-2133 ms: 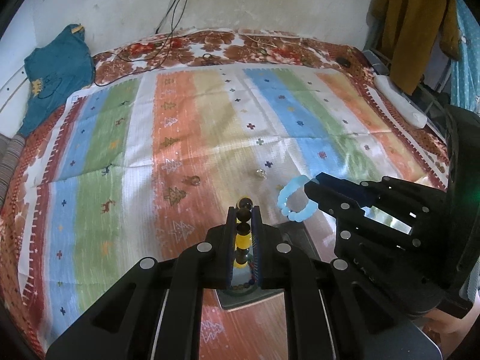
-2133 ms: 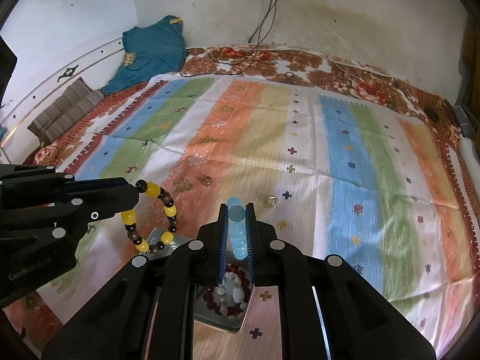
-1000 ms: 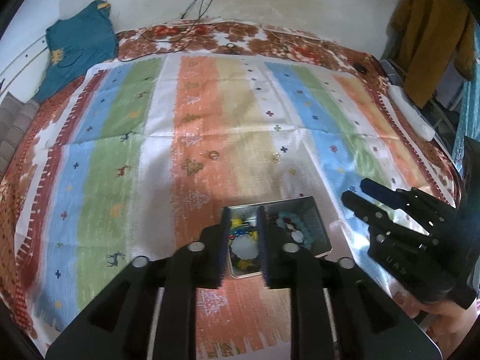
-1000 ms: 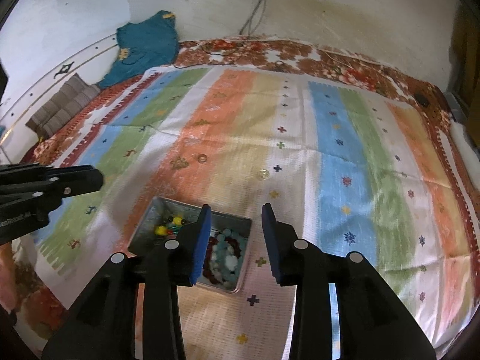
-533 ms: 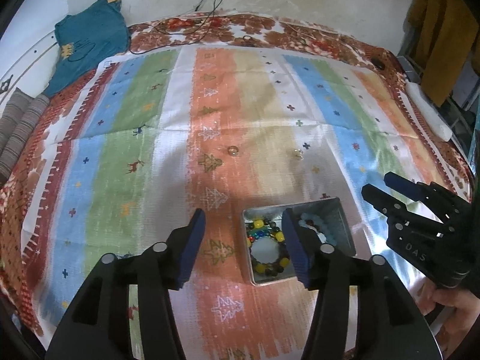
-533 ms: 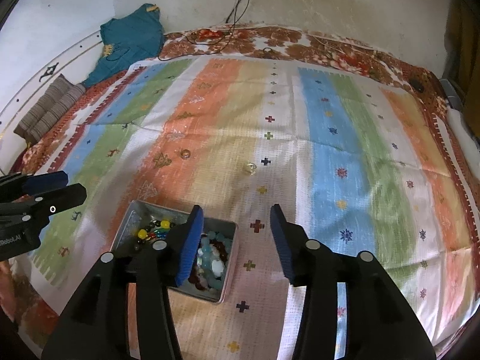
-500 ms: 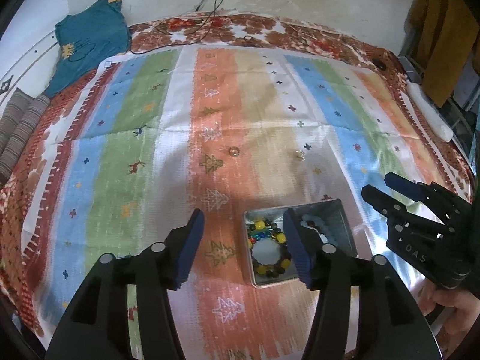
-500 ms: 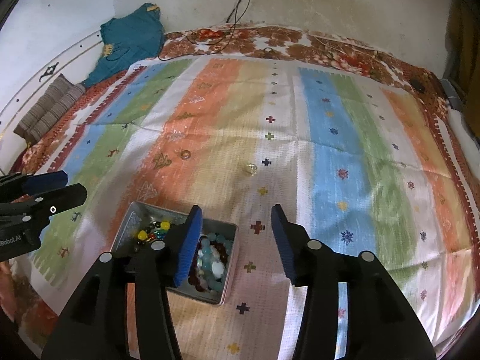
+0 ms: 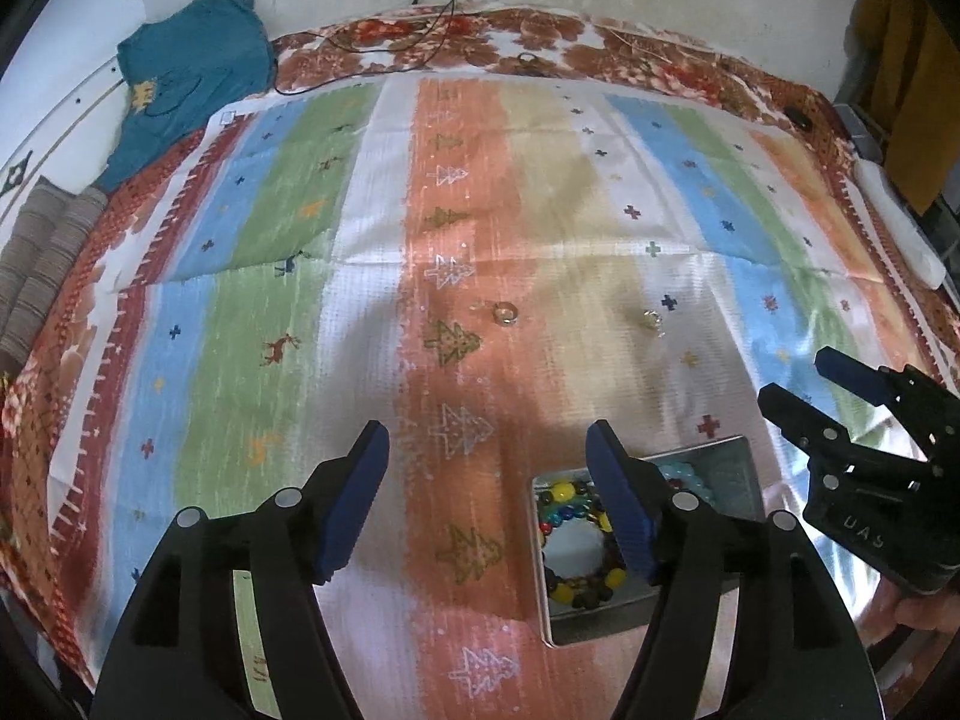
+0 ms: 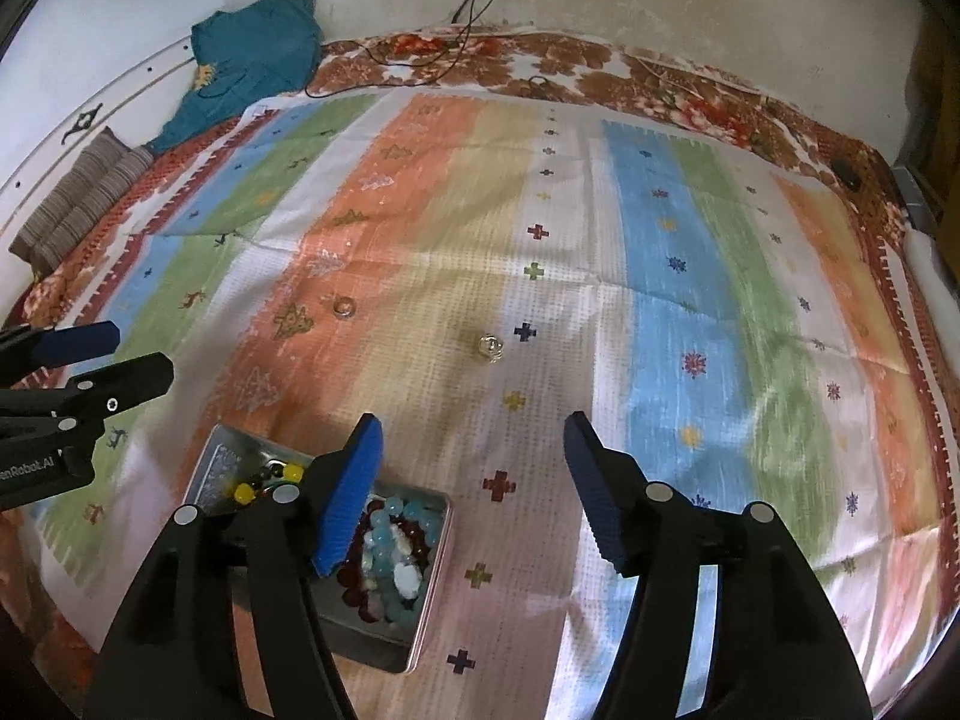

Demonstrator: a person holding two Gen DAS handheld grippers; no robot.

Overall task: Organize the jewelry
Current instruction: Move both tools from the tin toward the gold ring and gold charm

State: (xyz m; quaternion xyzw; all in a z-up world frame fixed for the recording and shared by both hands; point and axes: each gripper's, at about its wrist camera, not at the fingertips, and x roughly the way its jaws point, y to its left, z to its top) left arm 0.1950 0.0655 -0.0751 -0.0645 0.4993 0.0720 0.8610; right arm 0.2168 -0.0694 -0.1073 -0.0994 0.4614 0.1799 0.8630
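Observation:
A metal tin (image 9: 729,456) (image 10: 222,456) lies on the striped cloth. It holds a yellow and dark bead bracelet (image 9: 579,546) (image 10: 264,480) and a pale blue bead bracelet (image 9: 681,474) (image 10: 390,540) with other beads. Two small rings lie loose on the cloth beyond the tin, one (image 9: 506,313) (image 10: 344,306) on the orange stripe and one (image 9: 653,319) (image 10: 489,346) on the pale stripe. My left gripper (image 9: 486,450) (image 10: 126,354) is open and empty, above and left of the tin. My right gripper (image 10: 471,438) (image 9: 798,381) is open and empty, above and right of it.
The striped cloth (image 9: 300,300) covers a bed with a floral sheet (image 9: 540,42). A teal garment (image 9: 192,72) lies at the back left and cables run down the wall. A mustard garment (image 9: 912,90) hangs at the right. A white object (image 9: 900,234) lies at the right edge.
Both grippers held bracelets, let them go into the tin, opened wide and pulled back and up. The left gripper has since shifted left of the tin.

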